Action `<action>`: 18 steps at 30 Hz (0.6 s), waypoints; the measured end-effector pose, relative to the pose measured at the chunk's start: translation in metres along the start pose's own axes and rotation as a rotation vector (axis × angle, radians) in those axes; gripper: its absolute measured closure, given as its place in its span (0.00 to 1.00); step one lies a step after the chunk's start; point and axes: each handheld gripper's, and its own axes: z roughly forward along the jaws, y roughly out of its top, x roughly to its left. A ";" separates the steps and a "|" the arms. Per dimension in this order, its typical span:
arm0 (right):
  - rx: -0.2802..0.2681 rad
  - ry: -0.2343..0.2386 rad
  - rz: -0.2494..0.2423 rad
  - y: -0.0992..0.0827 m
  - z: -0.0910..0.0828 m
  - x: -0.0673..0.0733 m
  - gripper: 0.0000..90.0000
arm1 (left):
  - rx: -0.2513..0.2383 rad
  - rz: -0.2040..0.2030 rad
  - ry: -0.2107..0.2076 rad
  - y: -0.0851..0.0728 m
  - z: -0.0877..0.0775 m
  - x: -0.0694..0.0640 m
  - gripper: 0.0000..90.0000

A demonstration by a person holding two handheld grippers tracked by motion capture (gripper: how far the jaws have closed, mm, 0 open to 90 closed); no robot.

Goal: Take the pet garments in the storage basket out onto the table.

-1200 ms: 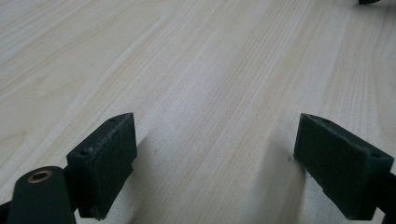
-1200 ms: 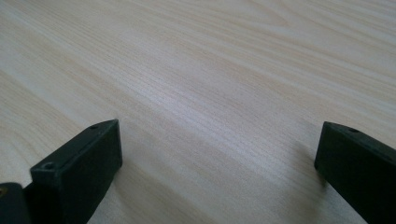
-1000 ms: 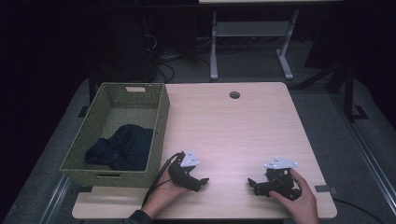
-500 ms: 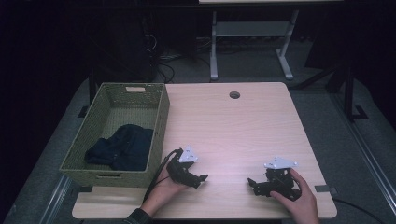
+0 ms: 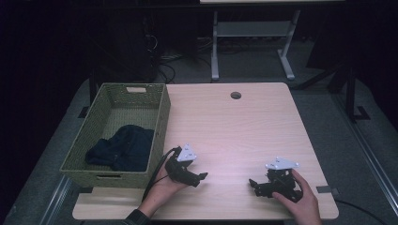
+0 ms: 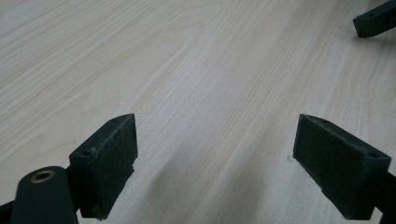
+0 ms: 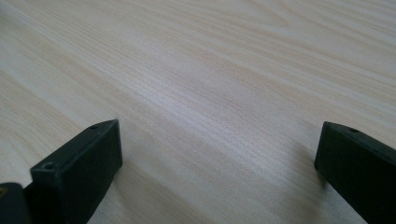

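Observation:
My left gripper (image 5: 201, 177) rests low over the near-left part of the light wood table (image 5: 234, 131), held in a hand beside the basket, its jaws pointing right. In the left gripper view the left gripper (image 6: 217, 140) is open, with bare wood between its pads. My right gripper (image 5: 254, 184) sits near the front right, jaws pointing left toward the other one. In the right gripper view the right gripper (image 7: 217, 144) is open over bare wood. A tip of the right gripper's jaw (image 6: 373, 21) shows at the top right of the left gripper view.
A green woven basket (image 5: 162, 112) stands on the table's left side with a dark blue cloth (image 5: 124, 147) crumpled inside. A round cable hole (image 5: 235, 95) lies near the far edge. Table legs and cables stand on the dark floor beyond.
The left hand has drifted slightly left and away from the front edge, closer to the basket. The right gripper has stayed put.

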 end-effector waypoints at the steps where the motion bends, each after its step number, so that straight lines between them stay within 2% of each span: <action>1: -0.001 0.000 0.000 0.000 0.000 0.000 0.00 | 0.001 -0.001 -0.001 0.000 0.000 0.000 0.15; 5: -0.001 0.000 0.000 0.000 0.000 0.000 0.00 | 0.000 -0.003 -0.010 0.002 -0.003 0.001 0.15; 11: -0.001 0.000 0.001 0.000 0.000 0.000 0.01 | -0.020 -0.031 -0.028 0.006 -0.007 0.002 0.15; 16: -0.001 0.000 0.000 0.000 0.000 0.000 0.00 | -0.025 -0.023 -0.029 0.010 -0.011 0.002 0.15; 18: -0.001 0.000 0.000 0.000 0.000 0.000 0.00 | -0.040 -0.036 -0.038 0.011 -0.013 0.002 0.15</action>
